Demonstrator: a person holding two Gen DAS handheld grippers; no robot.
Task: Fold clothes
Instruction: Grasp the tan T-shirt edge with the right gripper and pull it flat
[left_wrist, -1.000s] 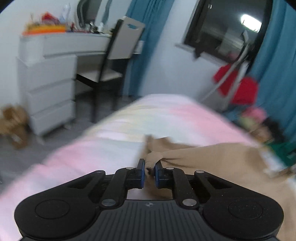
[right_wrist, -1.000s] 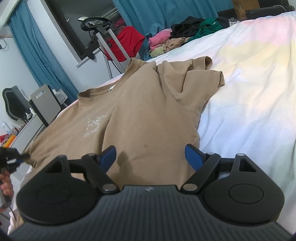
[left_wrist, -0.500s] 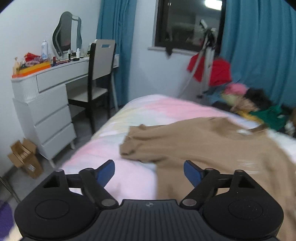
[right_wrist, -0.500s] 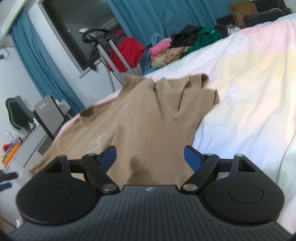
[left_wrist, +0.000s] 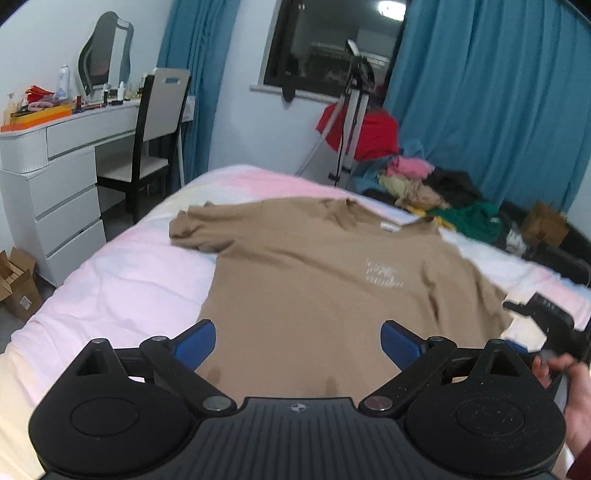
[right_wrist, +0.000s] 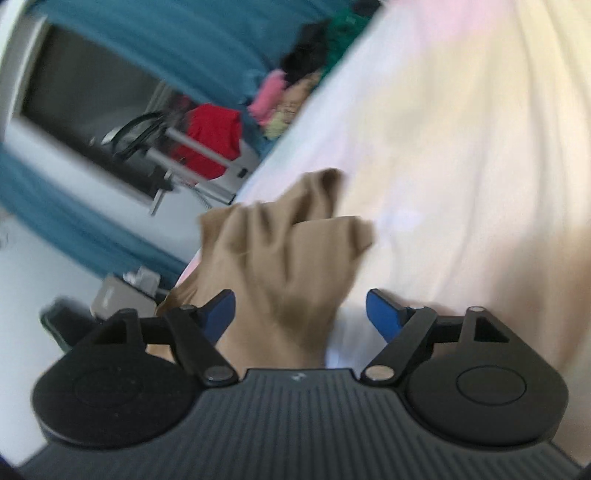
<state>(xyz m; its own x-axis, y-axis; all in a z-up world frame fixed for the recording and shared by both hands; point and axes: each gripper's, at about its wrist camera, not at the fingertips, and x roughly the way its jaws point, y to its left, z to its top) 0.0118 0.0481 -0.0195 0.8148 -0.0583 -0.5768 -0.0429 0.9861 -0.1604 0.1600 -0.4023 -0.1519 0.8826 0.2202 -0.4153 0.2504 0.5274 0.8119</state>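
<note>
On the pastel bed (left_wrist: 122, 288): one tan T-shirt (left_wrist: 332, 288), now spread flat, its sleeve released since a second ago. Grippers, two: left gripper (left_wrist: 297, 338), fingers now spread wide, holding nothing; right gripper (right_wrist: 300, 310), likewise spread, view newly tilted and blurred.

I see the bed (left_wrist: 122, 295), covered in a pale sheet that shades from pink to white and soft yellow. A tan T-shirt (left_wrist: 332, 280) lies flat on it, front up, with the collar toward the far edge and one sleeve spread out to the left. In my right wrist view, which is blurred, a rumpled sleeve (right_wrist: 295, 240) of the shirt rests on the sheet.
</note>
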